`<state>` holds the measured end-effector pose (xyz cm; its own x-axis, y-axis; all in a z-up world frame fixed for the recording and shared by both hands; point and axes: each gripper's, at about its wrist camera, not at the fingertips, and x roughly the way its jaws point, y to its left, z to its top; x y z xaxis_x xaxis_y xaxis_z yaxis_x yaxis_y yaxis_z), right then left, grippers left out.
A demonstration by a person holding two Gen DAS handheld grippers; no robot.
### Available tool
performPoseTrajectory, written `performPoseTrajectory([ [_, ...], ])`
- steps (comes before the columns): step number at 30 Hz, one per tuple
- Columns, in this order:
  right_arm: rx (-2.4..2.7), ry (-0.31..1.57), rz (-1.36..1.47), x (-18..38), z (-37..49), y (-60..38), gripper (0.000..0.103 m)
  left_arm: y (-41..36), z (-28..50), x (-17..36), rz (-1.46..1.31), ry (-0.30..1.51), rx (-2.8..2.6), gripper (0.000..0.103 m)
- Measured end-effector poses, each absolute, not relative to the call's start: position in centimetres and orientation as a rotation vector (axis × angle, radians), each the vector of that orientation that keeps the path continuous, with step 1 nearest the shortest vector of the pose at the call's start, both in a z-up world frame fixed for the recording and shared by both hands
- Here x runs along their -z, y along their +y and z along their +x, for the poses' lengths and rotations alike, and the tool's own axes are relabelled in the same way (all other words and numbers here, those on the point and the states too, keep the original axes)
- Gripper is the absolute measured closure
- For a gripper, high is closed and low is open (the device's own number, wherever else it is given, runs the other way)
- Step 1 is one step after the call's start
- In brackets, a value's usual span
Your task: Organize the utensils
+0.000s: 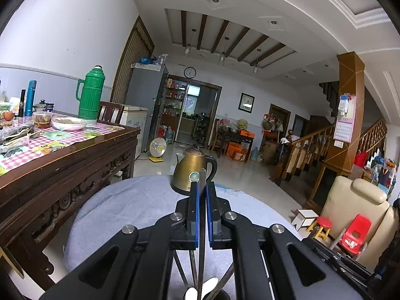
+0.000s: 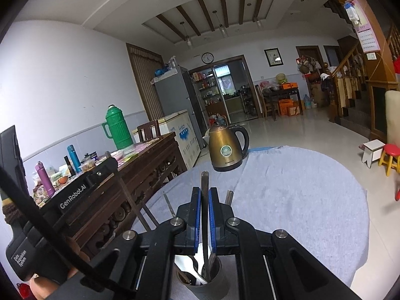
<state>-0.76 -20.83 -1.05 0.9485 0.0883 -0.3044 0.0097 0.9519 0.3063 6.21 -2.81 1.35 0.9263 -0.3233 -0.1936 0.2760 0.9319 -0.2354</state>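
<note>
Left wrist view: the left claw (image 1: 202, 200) points nearly level across a round surface (image 1: 130, 200) draped in a grey cloth, its blue-padded jaws narrowed onto one dark, flat utensil handle (image 1: 202, 177) that stands upright between them. Below the claw, several more handles and two white spoon bowls (image 1: 200, 291) show — the exact count is hidden by the claw frame. One brass-coloured kettle (image 1: 192, 170) stands at the far edge of the cloth; one green thermos (image 1: 90, 95) sits on the neighbouring wooden side table (image 1: 75, 155).

Right wrist view: the right claw (image 2: 205, 205) is likewise closed on one upright dark utensil (image 2: 205, 190), whose lower end reaches into a single dark cup (image 2: 200, 282) holding white spoons and other utensils. Two more metal handles rise beside the jaws. At left, a hand (image 2: 47, 285) grips the other device, marked "GenRobot.AI" and "Data Acquisition System".
</note>
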Motion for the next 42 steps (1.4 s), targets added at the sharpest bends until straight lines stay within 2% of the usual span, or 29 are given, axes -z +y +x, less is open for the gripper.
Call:
performPoseTrajectory([
  [16,-0.044,0.453,0.355,4.9,1.1,-21.8,0.096,-5.0,7.4,2.9,-0.084,0.350,0.266,0.098],
  [28,-0.047,0.513,0.420,6.7,2.4,-22.9,0.094,-5.8,7.8,4.2,-0.002,0.483,0.234,0.095],
  [29,-0.049,0.517,0.436,6.7,2.5,-23.2,0.086,-5.7,7.8,4.3,0.005,0.503,0.228,0.089],
  [30,-0.052,0.517,0.451,6.8,2.4,-23.5,0.071,-5.7,7.9,4.4,0.009,0.525,0.223,0.077],
  [31,-0.056,0.510,0.474,6.7,2.3,-23.9,0.063,-5.5,7.9,4.4,0.009,0.540,0.220,0.071],
  [32,-0.050,0.501,0.482,6.6,2.1,-24.0,0.047,-5.5,7.7,4.4,0.008,0.546,0.213,0.058],
  [33,-0.038,0.483,0.484,6.5,1.8,-24.3,0.043,-5.4,7.5,4.4,0.011,0.545,0.205,0.050],
  [42,-0.026,0.472,0.475,6.1,1.4,-24.5,0.043,-5.9,5.7,3.3,0.099,0.517,0.163,0.031],
])
